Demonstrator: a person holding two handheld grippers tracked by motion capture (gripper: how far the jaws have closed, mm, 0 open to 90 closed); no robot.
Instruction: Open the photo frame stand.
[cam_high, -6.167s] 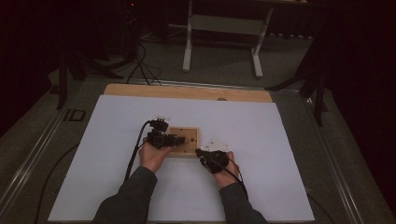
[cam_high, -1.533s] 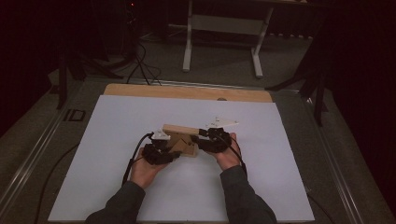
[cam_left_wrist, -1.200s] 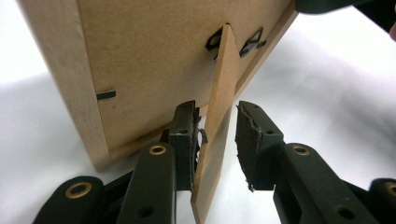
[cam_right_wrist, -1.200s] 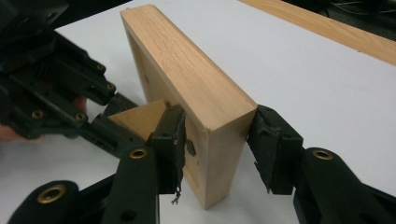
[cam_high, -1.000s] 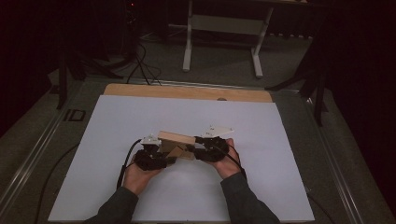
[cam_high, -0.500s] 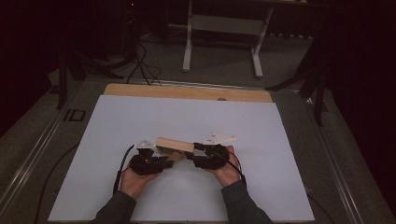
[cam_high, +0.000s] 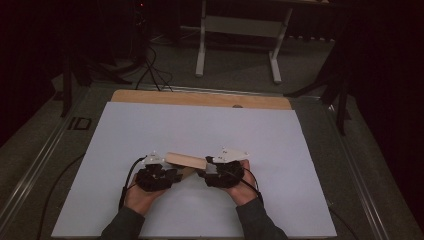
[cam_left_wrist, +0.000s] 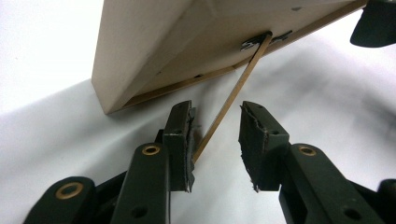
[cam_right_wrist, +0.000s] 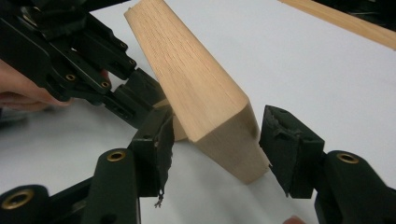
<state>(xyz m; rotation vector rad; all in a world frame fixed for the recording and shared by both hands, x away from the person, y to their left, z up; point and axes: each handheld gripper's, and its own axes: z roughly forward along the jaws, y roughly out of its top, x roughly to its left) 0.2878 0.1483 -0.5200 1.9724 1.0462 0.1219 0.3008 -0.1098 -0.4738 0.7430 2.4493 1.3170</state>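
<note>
A: Okay, quick — where's the thing?

B: Wooden picture frame (cam_high: 185, 160), near edge of the white table (cam_high: 280, 150), tipped up between my two grippers, back side showing in the left gripper view.

A: Grips?

B: My left gripper (cam_left_wrist: 215, 140) is apart around the thin fold-out stand leg (cam_left_wrist: 233, 91); leg touches one pad only, not clamped. My right gripper (cam_right_wrist: 212, 149) has just been opening; the frame's end sits between the jaws with gaps either side, so released.

A: Handling?

B: I judge it light and rigid, smooth wood, could slip. Leg and its metal hinge (cam_left_wrist: 254, 42) look flimsy, so I'd take the thick frame edge instead.

A: Any text?

B: None readable.
</note>
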